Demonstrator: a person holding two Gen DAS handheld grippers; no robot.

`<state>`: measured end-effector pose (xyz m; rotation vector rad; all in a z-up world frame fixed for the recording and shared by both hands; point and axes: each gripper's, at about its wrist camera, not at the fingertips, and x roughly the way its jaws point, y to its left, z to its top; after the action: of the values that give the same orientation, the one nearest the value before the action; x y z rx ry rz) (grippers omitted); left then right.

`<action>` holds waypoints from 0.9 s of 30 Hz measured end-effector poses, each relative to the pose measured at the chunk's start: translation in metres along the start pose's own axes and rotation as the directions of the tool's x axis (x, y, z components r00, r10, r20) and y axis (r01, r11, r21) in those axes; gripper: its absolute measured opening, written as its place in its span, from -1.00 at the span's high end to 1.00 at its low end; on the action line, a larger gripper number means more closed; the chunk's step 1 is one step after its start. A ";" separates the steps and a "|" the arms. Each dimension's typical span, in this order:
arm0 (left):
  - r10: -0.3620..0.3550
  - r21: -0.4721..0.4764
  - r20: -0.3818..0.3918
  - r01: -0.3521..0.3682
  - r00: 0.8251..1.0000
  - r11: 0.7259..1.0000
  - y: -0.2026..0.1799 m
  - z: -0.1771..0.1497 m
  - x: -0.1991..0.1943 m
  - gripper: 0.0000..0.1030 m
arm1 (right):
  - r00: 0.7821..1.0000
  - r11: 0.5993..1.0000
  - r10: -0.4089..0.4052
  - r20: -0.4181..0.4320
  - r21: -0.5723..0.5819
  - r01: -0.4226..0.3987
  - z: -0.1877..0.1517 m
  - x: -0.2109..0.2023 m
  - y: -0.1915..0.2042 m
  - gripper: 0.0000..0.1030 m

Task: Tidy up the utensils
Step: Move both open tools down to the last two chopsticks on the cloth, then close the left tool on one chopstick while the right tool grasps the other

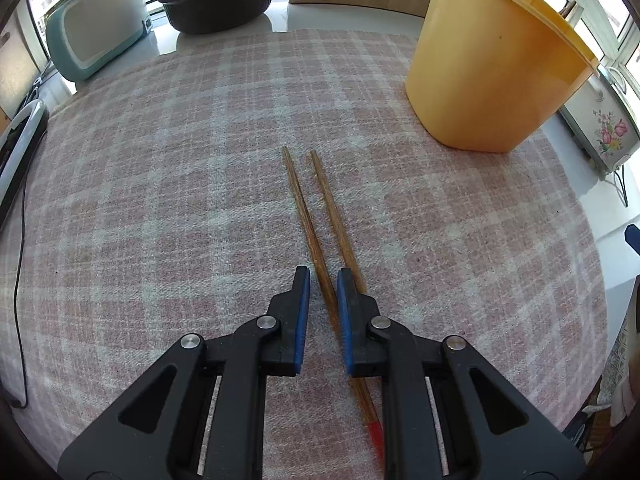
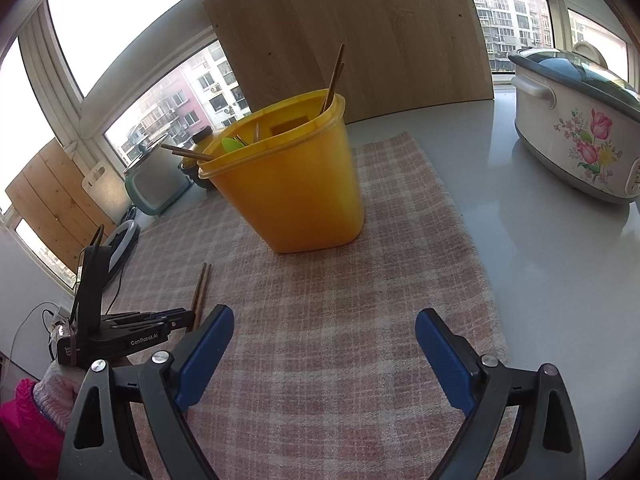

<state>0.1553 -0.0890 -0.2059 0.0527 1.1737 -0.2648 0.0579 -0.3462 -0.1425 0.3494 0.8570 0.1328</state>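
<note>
With left gripper (image 1: 322,280) low over cloth (image 1: 160,200), straddled one of two chopsticks (image 1: 302,208). Jaws stood a narrow gap apart, pads on either side of that stick with slivers of cloth showing between, so nothing looked clamped yet. Second stick ran just beside the first and passed under the right-hand finger; both lay flat, tips pointing away, nearly parallel, one red end near the camera. Yellow bin (image 1: 488,80) stood upright on the far right of the cloth, well apart from the pair, other chopsticks and a green utensil already poking out.

Right gripper (image 2: 325,314) hung above bare cloth, jaws spread wide, holding nothing.

Judged the step as the pick: closing on a stick before carrying it to the bin. Next move would call for squeezing shut squarely on the one stick, or shifting to gather both, then lifting level, tipping upright and dropping in over the rim.
</note>
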 end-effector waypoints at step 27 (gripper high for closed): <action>-0.080 -0.068 -0.003 0.080 0.997 0.994 0.059 -0.019 -0.014 0.91 | 0.928 0.982 0.156 -0.338 -0.052 -0.184 0.001 0.115 0.118 -0.05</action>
<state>0.1467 -0.0263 -0.2056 -0.0536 1.1913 -0.2952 0.1362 -0.2074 -0.1825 0.3277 1.1522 0.3970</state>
